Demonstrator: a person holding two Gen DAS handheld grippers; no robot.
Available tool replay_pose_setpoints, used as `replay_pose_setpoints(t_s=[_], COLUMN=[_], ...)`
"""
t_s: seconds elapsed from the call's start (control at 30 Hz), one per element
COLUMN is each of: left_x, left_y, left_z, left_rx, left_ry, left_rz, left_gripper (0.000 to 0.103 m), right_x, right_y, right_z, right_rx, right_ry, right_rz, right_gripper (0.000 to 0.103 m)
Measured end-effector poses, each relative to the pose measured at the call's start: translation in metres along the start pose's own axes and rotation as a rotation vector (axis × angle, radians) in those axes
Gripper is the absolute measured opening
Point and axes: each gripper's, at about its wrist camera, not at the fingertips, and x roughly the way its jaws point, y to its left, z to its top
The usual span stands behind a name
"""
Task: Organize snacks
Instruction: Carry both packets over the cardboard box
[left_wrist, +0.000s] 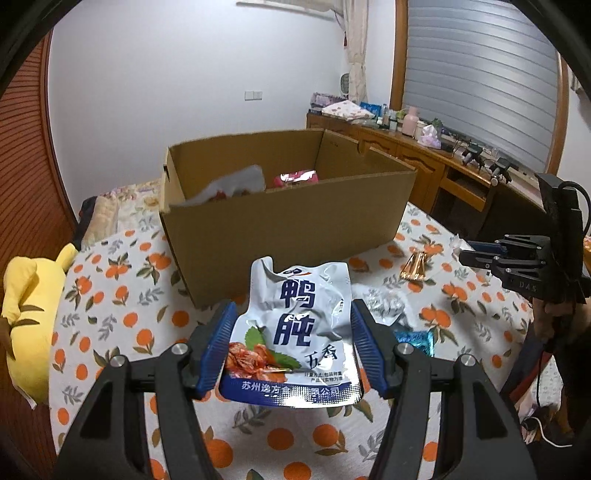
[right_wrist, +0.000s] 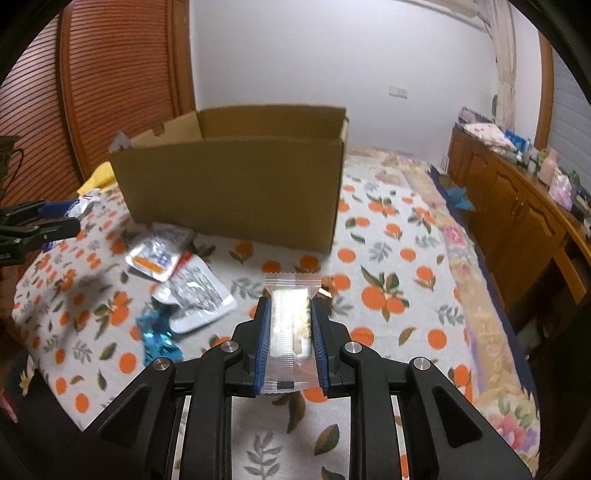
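My left gripper (left_wrist: 293, 314) is shut on a white and blue snack pouch (left_wrist: 295, 328) with Chinese print, held above the orange-print cloth just before the open cardboard box (left_wrist: 288, 221). The box holds a pink packet (left_wrist: 295, 178) and a white packet (left_wrist: 236, 182). My right gripper (right_wrist: 290, 306) is shut on a clear-wrapped snack bar (right_wrist: 290, 321), in front of the box (right_wrist: 236, 192). Loose on the cloth lie a silver packet (right_wrist: 157, 254), a clear white packet (right_wrist: 199, 295) and a blue foil candy (right_wrist: 157, 332). The left gripper also shows at the left edge of the right wrist view (right_wrist: 77, 218).
A yellow plush toy (left_wrist: 26, 306) lies at the cloth's left edge. A gold wrapper (left_wrist: 415, 269) and crumpled foil (left_wrist: 384, 304) lie right of the box. A wooden cabinet (right_wrist: 517, 214) with clutter runs along the right. A flowered quilt (right_wrist: 491, 325) borders the cloth.
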Motion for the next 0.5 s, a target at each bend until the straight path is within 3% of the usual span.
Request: replay_pose_setpoints(t_s=[0.5], left_x=[-0.022], left_y=[-0.002], left_z=[0.038], left_rx=[0.024], left_ry=[-0.082], left_rz=[0.0], left_gripper=[0.062], right_x=[-0.013], right_y=[0.021], right_z=[0.037], right_rx=[-0.072], right_ry=[-0.066], right_rz=[0.031], right_gripper=[0.019])
